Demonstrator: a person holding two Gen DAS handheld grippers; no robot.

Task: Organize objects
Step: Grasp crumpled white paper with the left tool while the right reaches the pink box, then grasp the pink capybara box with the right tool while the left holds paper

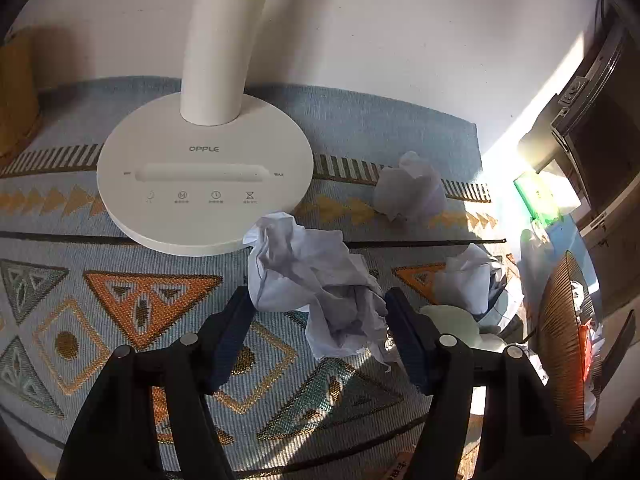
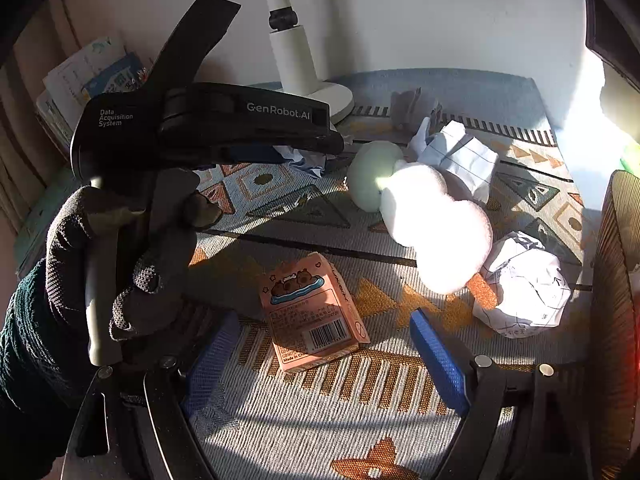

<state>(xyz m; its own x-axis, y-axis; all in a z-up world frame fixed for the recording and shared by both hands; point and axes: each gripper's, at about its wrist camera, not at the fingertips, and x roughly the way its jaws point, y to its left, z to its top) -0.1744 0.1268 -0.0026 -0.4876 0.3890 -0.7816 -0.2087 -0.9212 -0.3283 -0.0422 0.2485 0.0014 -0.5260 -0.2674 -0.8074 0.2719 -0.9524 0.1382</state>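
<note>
Crumpled paper (image 1: 316,280) on the patterned cloth (image 1: 100,292) in front of the white lamp base (image 1: 204,184), sitting between the left gripper's (image 1: 320,320) spread jaws, not yet pinched, right gripper (image 2: 320,356) wide apart and holding nothing, above an orange carton (image 2: 312,312), plush toy (image 2: 436,224) and more paper balls (image 2: 524,284) nearby.

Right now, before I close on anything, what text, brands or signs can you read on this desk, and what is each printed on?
"OPPLE": on the white lamp base.
"MAX": at the right end of its slider; the mark at the left end and the captions under its four icons are too small.
"GenRobot.AI": on the left tongs.
"Data Acquisition System": on the same body.
"Made in Ch...": on the orange box, cut off; its barcode and other print are unreadable.
Crumpled paper: handwriting illegible.
</note>
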